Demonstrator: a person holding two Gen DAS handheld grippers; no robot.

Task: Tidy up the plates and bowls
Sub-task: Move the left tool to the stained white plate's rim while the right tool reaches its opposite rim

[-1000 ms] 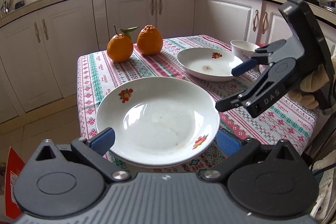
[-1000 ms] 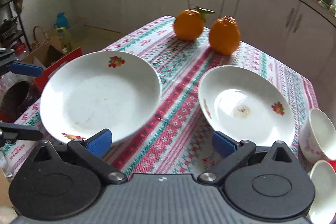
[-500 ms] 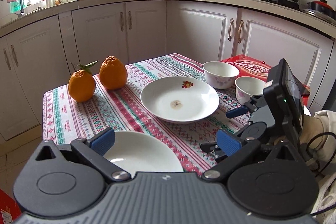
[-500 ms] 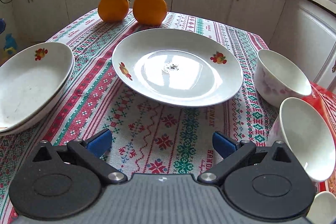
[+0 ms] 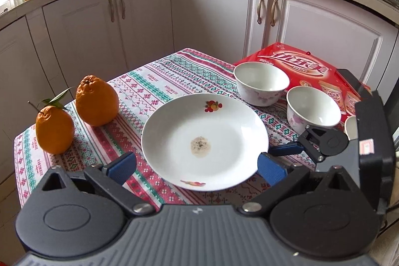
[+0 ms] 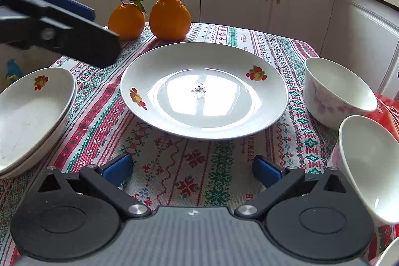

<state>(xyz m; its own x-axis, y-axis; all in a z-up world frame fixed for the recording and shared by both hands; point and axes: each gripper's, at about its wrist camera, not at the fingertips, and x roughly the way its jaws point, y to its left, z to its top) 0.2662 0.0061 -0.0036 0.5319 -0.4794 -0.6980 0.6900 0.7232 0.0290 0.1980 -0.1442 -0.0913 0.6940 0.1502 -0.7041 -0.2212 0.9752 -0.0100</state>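
A white plate with fruit motifs and a dirty spot lies mid-table; it also shows in the right wrist view. A stack of two white plates sits at the left. Two white floral bowls stand right of the single plate, also in the right wrist view. My left gripper is open and empty, hovering at the plate's near rim. My right gripper is open and empty, low over the cloth before the plate; it also shows in the left wrist view.
Two oranges stand at the table's far left corner. A red carton lies under and behind the bowls. White kitchen cabinets surround the table. The patterned tablecloth covers the table.
Both grippers have swung right, away from the plate stack, and closed in on the single plate. The left gripper's fingers now frame that plate's near rim.
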